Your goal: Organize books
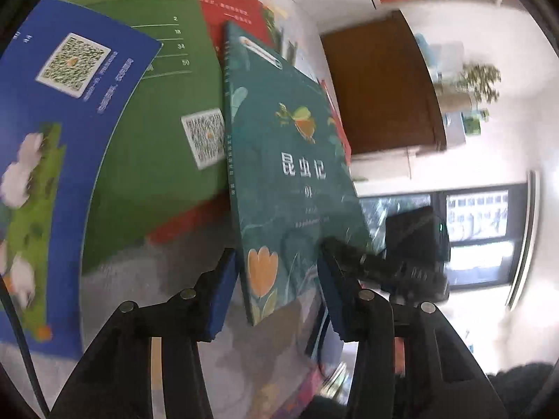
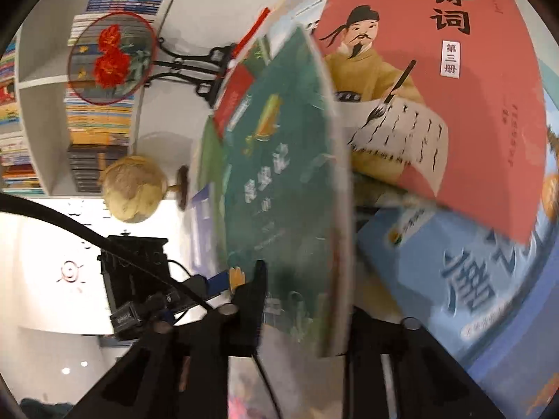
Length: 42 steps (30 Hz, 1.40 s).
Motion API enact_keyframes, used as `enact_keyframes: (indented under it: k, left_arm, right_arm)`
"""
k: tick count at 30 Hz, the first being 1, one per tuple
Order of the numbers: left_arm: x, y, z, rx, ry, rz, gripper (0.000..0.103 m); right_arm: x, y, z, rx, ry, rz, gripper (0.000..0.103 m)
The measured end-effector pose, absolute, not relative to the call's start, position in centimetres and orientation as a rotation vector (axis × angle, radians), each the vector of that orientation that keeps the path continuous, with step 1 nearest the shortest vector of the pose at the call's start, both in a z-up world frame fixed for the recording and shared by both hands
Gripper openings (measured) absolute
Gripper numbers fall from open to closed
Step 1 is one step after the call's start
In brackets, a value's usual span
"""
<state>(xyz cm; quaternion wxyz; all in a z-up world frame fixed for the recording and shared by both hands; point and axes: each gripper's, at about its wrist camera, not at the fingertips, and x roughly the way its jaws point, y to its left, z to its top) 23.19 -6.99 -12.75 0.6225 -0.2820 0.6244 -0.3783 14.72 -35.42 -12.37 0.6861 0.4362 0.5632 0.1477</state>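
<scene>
A teal book [image 1: 290,188] with an orange tulip on its cover stands tilted on edge. Its lower corner sits between the blue pads [image 1: 223,293] of my left gripper [image 1: 277,279], which stands open close on either side of it. My right gripper [image 2: 307,296] is shut on the same teal book [image 2: 279,192] at its near edge; one of its fingers is hidden behind the cover. In the left wrist view the right gripper's black finger [image 1: 349,260] clamps the book's right side. The left gripper's blue pad [image 2: 216,281] shows beyond the book in the right wrist view.
A blue book [image 1: 70,104], a green book [image 1: 157,146] and a red one [image 1: 227,7] lie flat at left. A pink poetry book [image 2: 454,104] overlaps a light blue book [image 2: 471,279]. A bookshelf [image 2: 104,122], a round flower fan [image 2: 108,59] and a globe [image 2: 134,188] stand behind.
</scene>
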Motion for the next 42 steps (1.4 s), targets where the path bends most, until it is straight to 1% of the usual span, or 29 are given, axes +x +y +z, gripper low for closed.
enact_keyframes:
  k: [3,7,8,9,10,12,17,18,19,20,22,23,24,25,26,27,28,31,35,36,37,38,39,40,41,42]
  left_arm:
    - [23.2,-8.3,-13.1,-0.613,1.441,-0.861,0.043]
    - [22.8,-8.8,-13.7,-0.662,1.445,-0.850,0.043]
    - [22.6,-8.7,-13.6,-0.671,1.431,-0.847,0.038]
    - [22.3,-8.4,-13.1,-0.661,1.409,-0.839,0.019]
    - [22.0,-8.3,-12.6,-0.644,1.397,-0.837,0.014]
    - [21.2,-8.3,-11.6,-0.625,1.378,-0.843,0.014]
    - [18.7,-8.7,-9.9,-0.578,1.373,-0.857,0.014]
    - [18.6,-8.9,-9.8,-0.586,1.375,-0.855,0.022]
    - [18.3,-8.9,-9.7,-0.603,1.374,-0.847,0.028]
    - [18.2,-8.9,-9.7,-0.615,1.370,-0.829,0.031]
    - [18.2,-8.9,-10.3,-0.610,1.373,-0.795,0.031]
    - [18.3,-9.0,-10.8,-0.617,1.383,-0.778,0.031]
    - [18.3,-9.0,-11.3,-0.633,1.391,-0.772,0.027]
    - [18.5,-9.0,-11.7,-0.661,1.400,-0.773,0.021]
    - [18.7,-8.7,-12.1,-0.708,1.404,-0.790,0.014]
    - [18.8,-8.4,-12.3,-0.739,1.405,-0.788,0.012]
    - [19.2,-8.0,-12.2,-0.736,1.400,-0.776,0.012]
    - [20.2,-7.5,-11.8,-0.719,1.392,-0.786,0.009]
    - [20.9,-8.4,-11.2,-0.755,1.387,-0.822,0.009]
    - [20.9,-8.7,-11.4,-0.773,1.403,-0.853,0.009]
    - [20.8,-8.8,-11.5,-0.783,1.415,-0.872,0.009]
    - [20.6,-9.1,-11.5,-0.775,1.418,-0.863,0.012]
    - [20.5,-9.3,-11.5,-0.778,1.416,-0.854,0.024]
    - [20.5,-9.5,-11.6,-0.799,1.411,-0.847,0.031]
    - [20.5,-9.7,-11.7,-0.826,1.401,-0.834,0.035]
    - [20.6,-9.9,-11.9,-0.848,1.396,-0.822,0.035]
  right_arm:
    - [14.6,-34.9,-12.6,1.021,1.269,0.352,0.014]
    - [14.0,-34.7,-11.6,1.049,1.228,0.348,0.014]
    - [13.8,-34.8,-11.4,1.050,1.223,0.338,0.013]
    - [13.7,-34.7,-11.1,1.029,1.224,0.323,0.013]
    - [13.5,-34.6,-10.6,0.962,1.228,0.293,0.013]
    - [13.2,-33.8,-9.1,0.796,1.226,0.251,0.013]
    - [12.1,-31.9,-6.9,0.581,1.225,0.237,0.013]
    - [11.7,-31.6,-6.7,0.557,1.230,0.238,0.013]
    - [11.6,-31.5,-6.6,0.555,1.230,0.241,0.013]
    - [11.3,-31.4,-6.5,0.568,1.228,0.250,0.014]
    - [10.6,-31.0,-6.6,0.603,1.241,0.285,0.014]
    - [10.3,-30.8,-6.8,0.606,1.250,0.300,0.015]
    - [10.1,-30.6,-7.0,0.605,1.263,0.304,0.017]
    - [10.1,-30.6,-7.1,0.606,1.272,0.298,0.023]
    - [10.2,-30.9,-7.3,0.618,1.287,0.281,0.039]
    - [10.3,-31.4,-7.5,0.634,1.304,0.265,0.047]
    - [10.4,-32.5,-7.7,0.666,1.295,0.248,0.051]
    - [10.8,-34.8,-7.2,0.729,1.213,0.272,0.051]
    - [11.5,-35.4,-5.5,0.667,1.176,0.322,0.052]
    - [11.6,-35.6,-5.3,0.672,1.167,0.332,0.053]
    - [11.8,-35.9,-5.4,0.694,1.159,0.346,0.058]
    - [11.9,-36.3,-5.7,0.716,1.145,0.348,0.057]
    - [12.0,-36.7,-5.9,0.720,1.136,0.338,0.054]
    - [12.2,-36.8,-6.2,0.715,1.135,0.321,0.039]
    - [12.4,-36.6,-6.6,0.703,1.153,0.317,0.024]
    - [12.5,-36.4,-6.8,0.685,1.163,0.319,0.020]
